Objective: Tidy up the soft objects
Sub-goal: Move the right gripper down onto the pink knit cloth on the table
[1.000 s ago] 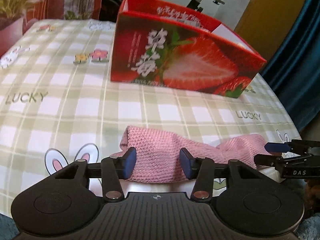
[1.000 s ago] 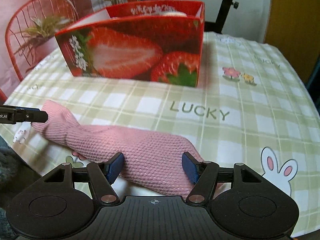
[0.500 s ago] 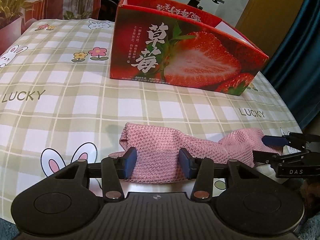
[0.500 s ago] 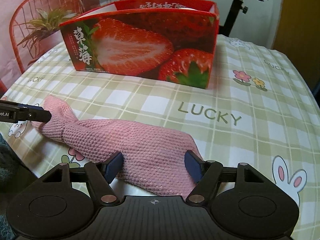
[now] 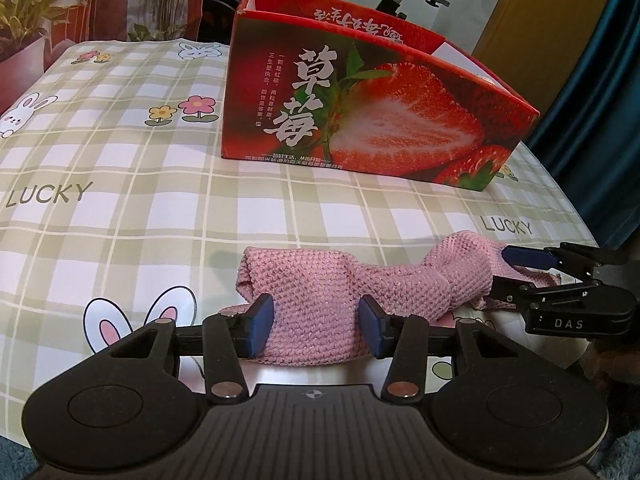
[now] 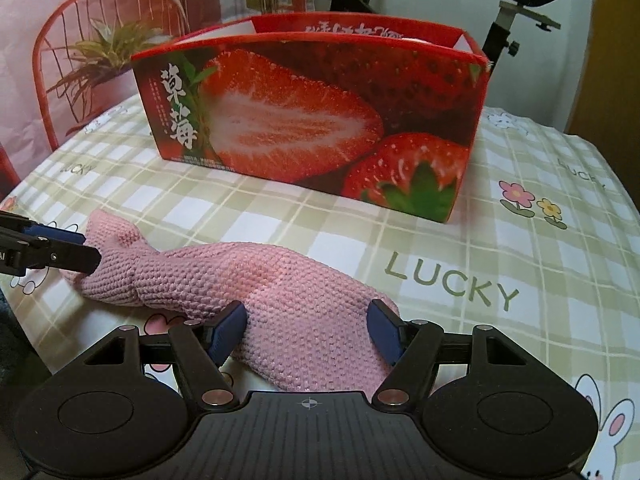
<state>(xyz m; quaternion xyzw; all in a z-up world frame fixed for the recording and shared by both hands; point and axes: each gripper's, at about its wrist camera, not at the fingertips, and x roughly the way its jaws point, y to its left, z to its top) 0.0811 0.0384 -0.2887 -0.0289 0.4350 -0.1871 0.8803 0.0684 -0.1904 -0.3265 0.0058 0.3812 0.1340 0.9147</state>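
A pink knitted cloth (image 5: 320,280) is stretched above the checked tablecloth (image 5: 120,200). My left gripper (image 5: 316,328) is shut on one end of it, the fabric bunched between the blue pads. My right gripper (image 6: 308,332) is shut on the other end of the cloth (image 6: 280,280). The right gripper shows at the right of the left wrist view (image 5: 532,272). The left gripper shows at the left of the right wrist view (image 6: 60,248). A red strawberry box (image 5: 372,104) stands open-topped behind the cloth, also in the right wrist view (image 6: 312,120).
The tablecloth (image 6: 540,260) has LUCKY print, rabbits and flowers. A red wire chair (image 6: 80,48) and a potted plant (image 6: 104,52) stand beyond the table on the left. An exercise bike (image 6: 512,12) stands behind the box. A blue curtain (image 5: 600,80) hangs at the right.
Both grippers have lifted the cloth and carried it toward the strawberry box, which now looks larger and closer. The cloth has bunched and twisted more in its middle.
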